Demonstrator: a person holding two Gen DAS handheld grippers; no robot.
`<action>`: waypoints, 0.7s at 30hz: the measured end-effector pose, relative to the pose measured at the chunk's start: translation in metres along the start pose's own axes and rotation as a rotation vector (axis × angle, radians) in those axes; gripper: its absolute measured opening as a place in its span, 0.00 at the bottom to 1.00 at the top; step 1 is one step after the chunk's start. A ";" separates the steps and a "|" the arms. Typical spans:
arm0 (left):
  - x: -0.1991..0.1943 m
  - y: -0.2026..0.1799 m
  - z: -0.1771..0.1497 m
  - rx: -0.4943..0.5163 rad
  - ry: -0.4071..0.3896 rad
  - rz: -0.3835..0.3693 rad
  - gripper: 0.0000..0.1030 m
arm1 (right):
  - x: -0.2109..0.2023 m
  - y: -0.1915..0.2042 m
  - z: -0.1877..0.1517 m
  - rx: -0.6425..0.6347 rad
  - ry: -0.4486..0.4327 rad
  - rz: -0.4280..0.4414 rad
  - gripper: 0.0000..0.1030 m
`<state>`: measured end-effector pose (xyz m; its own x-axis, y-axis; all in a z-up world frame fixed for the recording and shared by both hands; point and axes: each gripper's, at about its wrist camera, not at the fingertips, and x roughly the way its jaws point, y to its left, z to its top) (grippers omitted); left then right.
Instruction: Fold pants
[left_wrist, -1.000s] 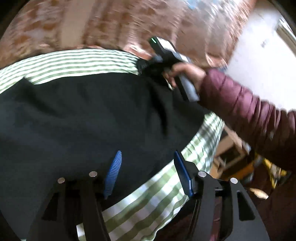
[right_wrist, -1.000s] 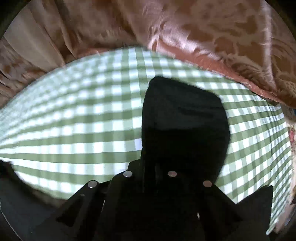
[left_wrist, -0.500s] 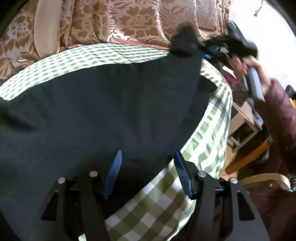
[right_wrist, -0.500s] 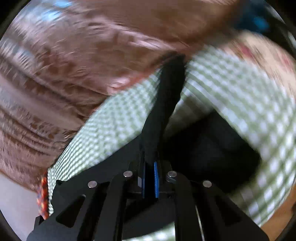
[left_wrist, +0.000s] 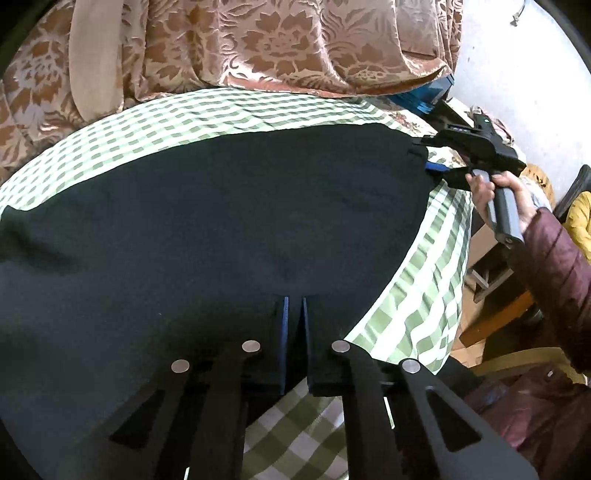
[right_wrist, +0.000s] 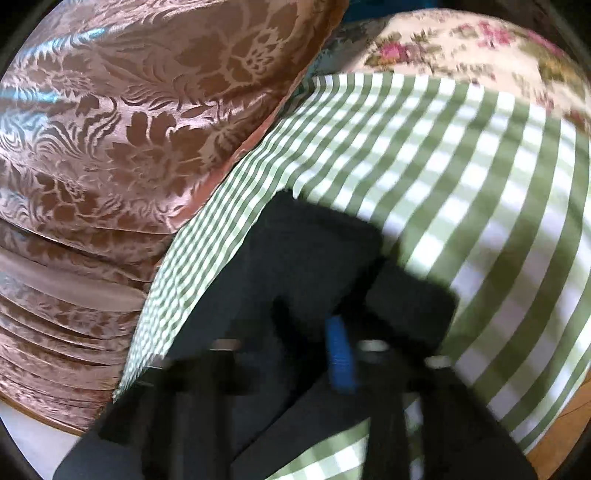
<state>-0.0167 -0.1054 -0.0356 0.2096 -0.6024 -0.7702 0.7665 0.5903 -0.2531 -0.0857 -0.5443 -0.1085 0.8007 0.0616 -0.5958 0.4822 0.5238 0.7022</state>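
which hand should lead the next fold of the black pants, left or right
Probably the right. Its tongs pinch the free far corner of the pants at the checked cloth's edge and can carry it across. The left tongs, clamped on the near edge, suit anchoring.

Black pants (left_wrist: 221, 221) on checked cloth (left_wrist: 424, 295)

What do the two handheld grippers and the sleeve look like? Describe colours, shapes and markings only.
The left gripper has black angular linkage arms with round silver pins and blue-edged fingers. The right gripper is black with a grey handle, blue finger pads and a small green light. The sleeve is a maroon quilted jacket.
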 end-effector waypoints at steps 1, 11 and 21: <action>-0.001 0.000 0.001 0.000 -0.003 -0.002 0.05 | -0.003 0.004 0.002 -0.019 -0.006 0.000 0.07; -0.033 0.008 0.004 -0.062 -0.083 -0.143 0.05 | -0.035 -0.011 -0.017 -0.072 -0.010 -0.047 0.06; -0.010 0.023 -0.011 -0.202 -0.005 -0.280 0.37 | -0.018 -0.038 -0.014 0.003 0.000 -0.063 0.06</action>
<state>-0.0077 -0.0803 -0.0403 0.0112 -0.7587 -0.6514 0.6595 0.4953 -0.5655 -0.1231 -0.5533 -0.1299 0.7688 0.0288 -0.6389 0.5328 0.5238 0.6647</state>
